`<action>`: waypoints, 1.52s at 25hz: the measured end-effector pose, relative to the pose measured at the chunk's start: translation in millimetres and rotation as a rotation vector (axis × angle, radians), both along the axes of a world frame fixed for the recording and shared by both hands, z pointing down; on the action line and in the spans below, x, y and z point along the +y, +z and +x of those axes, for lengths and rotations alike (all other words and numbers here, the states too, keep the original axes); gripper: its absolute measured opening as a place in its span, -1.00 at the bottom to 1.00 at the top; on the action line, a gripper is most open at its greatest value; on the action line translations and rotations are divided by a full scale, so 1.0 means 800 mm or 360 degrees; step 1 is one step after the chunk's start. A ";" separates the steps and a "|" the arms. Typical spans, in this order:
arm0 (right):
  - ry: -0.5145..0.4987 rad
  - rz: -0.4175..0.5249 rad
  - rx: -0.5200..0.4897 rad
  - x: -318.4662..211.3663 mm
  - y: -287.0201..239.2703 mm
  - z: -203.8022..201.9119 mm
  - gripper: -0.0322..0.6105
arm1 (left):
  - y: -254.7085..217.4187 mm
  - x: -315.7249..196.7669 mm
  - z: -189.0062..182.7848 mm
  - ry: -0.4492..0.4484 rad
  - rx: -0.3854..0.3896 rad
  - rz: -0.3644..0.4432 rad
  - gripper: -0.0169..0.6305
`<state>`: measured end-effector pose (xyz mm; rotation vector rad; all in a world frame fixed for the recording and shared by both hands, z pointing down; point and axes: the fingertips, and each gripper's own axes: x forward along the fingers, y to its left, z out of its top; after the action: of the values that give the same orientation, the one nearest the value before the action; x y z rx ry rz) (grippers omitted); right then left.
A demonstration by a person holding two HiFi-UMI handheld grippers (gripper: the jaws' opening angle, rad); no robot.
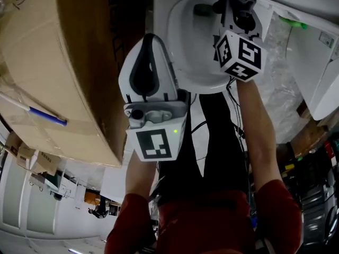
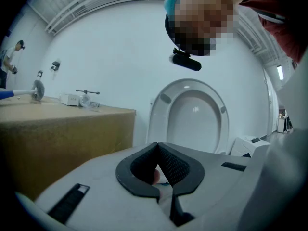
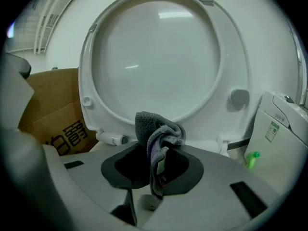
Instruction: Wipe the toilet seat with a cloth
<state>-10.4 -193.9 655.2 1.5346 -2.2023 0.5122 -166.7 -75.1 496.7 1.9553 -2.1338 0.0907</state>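
Your left gripper (image 2: 157,148) has its jaws pressed together with nothing in them. Your right gripper (image 3: 156,153) pinches the grey cloth (image 3: 155,129) between its fingers. The cloth bunches above them, near the raised toilet seat (image 3: 235,61).

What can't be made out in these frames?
- Bowl: head view, partly behind the right gripper; gripper views, mostly below their own bodies.
- Cloth: head view, hidden by that gripper.
- Items on box: left gripper view, too small.
- Box print: right gripper view, cut off by gripper body.
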 end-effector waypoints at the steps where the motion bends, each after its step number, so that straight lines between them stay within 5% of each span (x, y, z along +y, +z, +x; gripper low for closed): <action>1: -0.0008 -0.0017 -0.0010 0.002 0.001 -0.008 -0.61 | -0.002 0.001 -0.005 -0.0010 0.0003 0.0003 -0.91; 21: -0.0347 -0.0126 -0.0204 0.020 -0.058 -0.184 -0.61 | -0.073 0.012 -0.034 0.0061 0.0041 0.0089 -0.91; 27: -0.0364 -0.0174 -0.0195 0.025 -0.085 -0.195 -0.61 | -0.107 0.013 -0.044 0.0053 0.0031 0.0128 -0.91; 38: -0.0606 0.0143 -0.0087 0.018 -0.209 -0.234 -0.61 | -0.172 0.021 -0.053 0.0040 0.0030 0.0168 -0.91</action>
<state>-197.8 -179.7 488.1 1.1086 -2.5087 0.3415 -209.2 -58.6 359.4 2.0330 -2.1431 -0.0361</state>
